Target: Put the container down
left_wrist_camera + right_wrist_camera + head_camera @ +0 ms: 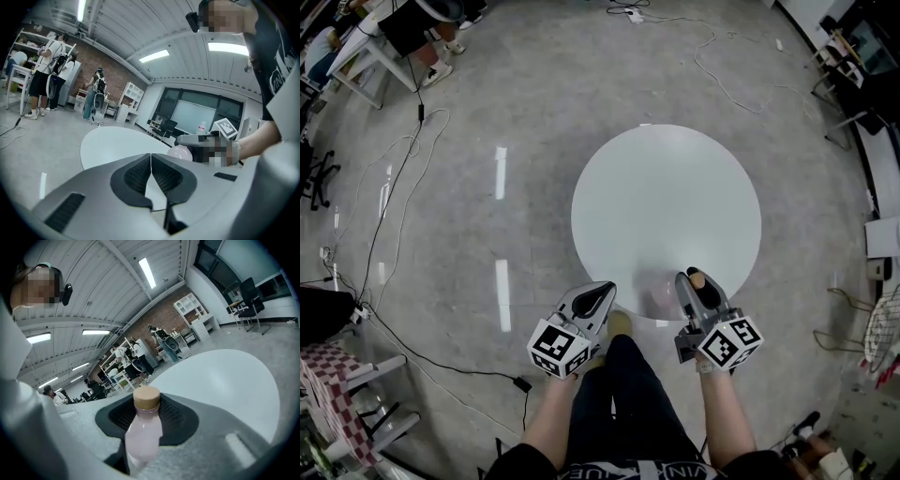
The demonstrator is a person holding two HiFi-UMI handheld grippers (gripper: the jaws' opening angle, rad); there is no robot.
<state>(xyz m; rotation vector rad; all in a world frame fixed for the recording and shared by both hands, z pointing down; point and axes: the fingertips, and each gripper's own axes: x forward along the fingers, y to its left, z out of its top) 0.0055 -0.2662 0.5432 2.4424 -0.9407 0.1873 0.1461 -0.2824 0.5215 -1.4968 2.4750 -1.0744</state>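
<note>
Forearms reach forward from lower frame, both grippers tilted slightly down at near rim of round white tabletop (pixel 666 187). Right gripper (pixel 699 283) clamps pink tan-capped container (pixel 143 427) over rim. Left gripper (pixel 602 292) closed, empty. Cables (pixel 394 216) cross floor at left. Only left gripper view shows people (pixel 49 70) by shelves.

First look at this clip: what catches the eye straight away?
A round white table fills the middle of the head view, standing on a grey floor. At its near edge the right gripper is shut on a pale pink bottle with a tan cap. The left gripper beside it is shut with nothing between its jaws.
</note>
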